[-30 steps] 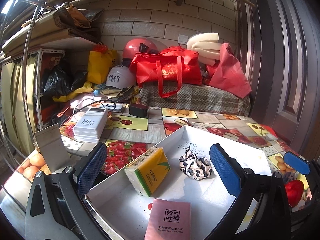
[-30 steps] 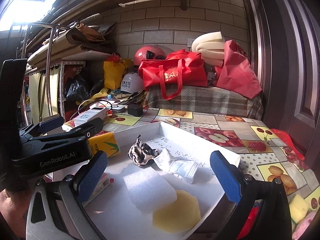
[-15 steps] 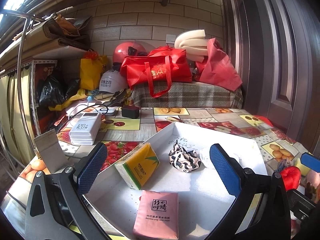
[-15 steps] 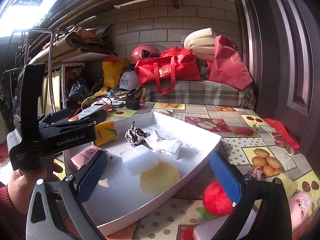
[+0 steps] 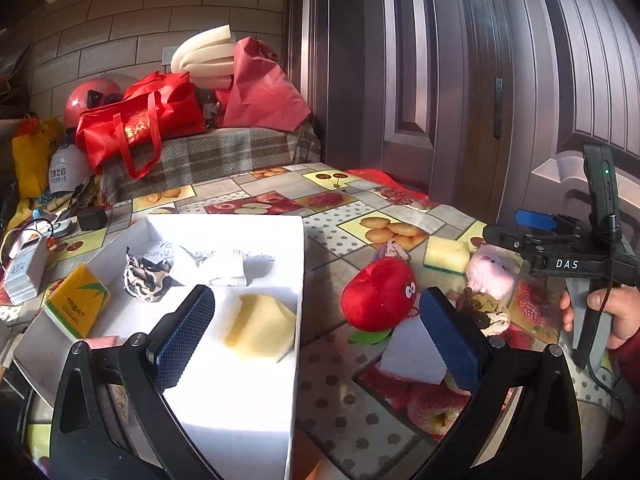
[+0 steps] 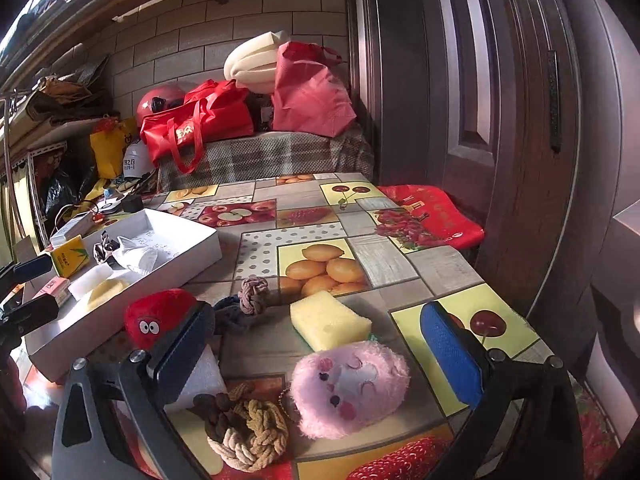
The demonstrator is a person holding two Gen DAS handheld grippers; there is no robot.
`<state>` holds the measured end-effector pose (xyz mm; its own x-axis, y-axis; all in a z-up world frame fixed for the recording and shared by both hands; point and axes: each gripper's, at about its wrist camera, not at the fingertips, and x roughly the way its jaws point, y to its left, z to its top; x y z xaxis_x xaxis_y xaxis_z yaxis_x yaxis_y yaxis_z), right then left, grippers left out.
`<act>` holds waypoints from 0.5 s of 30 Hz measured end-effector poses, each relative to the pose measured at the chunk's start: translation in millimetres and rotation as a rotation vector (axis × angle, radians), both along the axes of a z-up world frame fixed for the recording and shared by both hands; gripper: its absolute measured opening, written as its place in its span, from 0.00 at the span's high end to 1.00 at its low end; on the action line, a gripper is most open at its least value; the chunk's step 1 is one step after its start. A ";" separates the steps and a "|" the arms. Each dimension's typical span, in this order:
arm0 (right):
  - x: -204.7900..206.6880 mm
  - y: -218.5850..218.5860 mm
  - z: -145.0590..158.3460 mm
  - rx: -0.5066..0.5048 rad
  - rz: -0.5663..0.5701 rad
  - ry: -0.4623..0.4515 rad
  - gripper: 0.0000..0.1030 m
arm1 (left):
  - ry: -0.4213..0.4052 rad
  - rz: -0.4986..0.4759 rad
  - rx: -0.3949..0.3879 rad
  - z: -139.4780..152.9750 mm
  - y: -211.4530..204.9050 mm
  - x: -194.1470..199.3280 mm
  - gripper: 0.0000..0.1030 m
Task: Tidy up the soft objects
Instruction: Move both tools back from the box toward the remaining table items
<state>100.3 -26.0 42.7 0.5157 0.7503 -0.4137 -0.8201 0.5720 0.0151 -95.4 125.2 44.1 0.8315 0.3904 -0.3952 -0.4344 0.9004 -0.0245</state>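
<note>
A: Where is there room on the bench?

B: The far half, past the yellow sponge, lies bare up to the plaid-covered ledge. The white tray fills the left side, its wall raised.

A: And close in?

B: Crowded. The pink plush, the knotted rope ball and a white foam wedge sit near each other; the red plush stands just beside the tray. The right tongs hang spread above the pink plush, nothing between them.

A: The right edge?

B: The dark door closes it off.
</note>
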 end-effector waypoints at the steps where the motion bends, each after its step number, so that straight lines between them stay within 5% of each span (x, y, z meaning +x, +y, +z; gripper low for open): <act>1: 9.5 -4.9 -1.3 -0.019 0.005 0.015 0.00 | 0.013 -0.007 -0.010 -1.7 -3.8 7.6 0.00; 7: 23.1 -10.7 -7.9 -0.098 0.088 0.037 0.00 | 0.097 -0.017 -0.087 -10.0 -3.5 46.9 0.01; 15: 22.5 19.2 -27.0 -0.283 0.136 0.063 0.02 | 0.199 -0.039 -0.018 -17.0 -15.0 91.1 0.05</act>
<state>122.8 -6.8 15.8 0.3851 0.6612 -0.6438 -0.8919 0.4460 -0.0754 -4.3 110.2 27.0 0.7506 0.3505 -0.5601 -0.3970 0.9169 0.0417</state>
